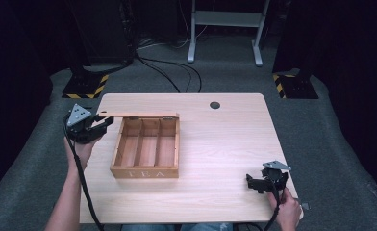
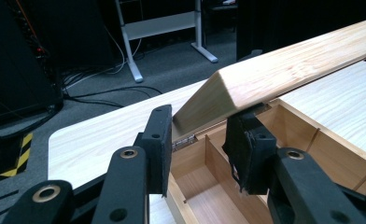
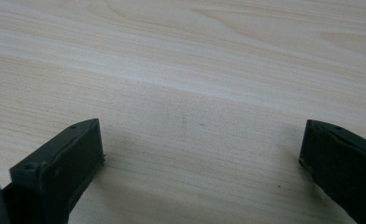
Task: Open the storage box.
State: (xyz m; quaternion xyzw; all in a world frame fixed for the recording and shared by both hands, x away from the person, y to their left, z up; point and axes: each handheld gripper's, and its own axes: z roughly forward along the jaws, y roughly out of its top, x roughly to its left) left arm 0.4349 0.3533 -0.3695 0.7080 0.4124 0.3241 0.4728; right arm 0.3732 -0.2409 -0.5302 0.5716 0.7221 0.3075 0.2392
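Your left tongs (image 2: 197, 140) clamp the raised lid's (image 2: 284, 77) end corner, left of the compartmented wooden tea box (image 1: 145, 147); lid runs along the box's rear edge; right tongs (image 3: 200, 163) gape empty, well right on the surface (image 3: 195, 56).

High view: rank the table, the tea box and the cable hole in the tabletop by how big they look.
1. table
2. tea box
3. cable hole
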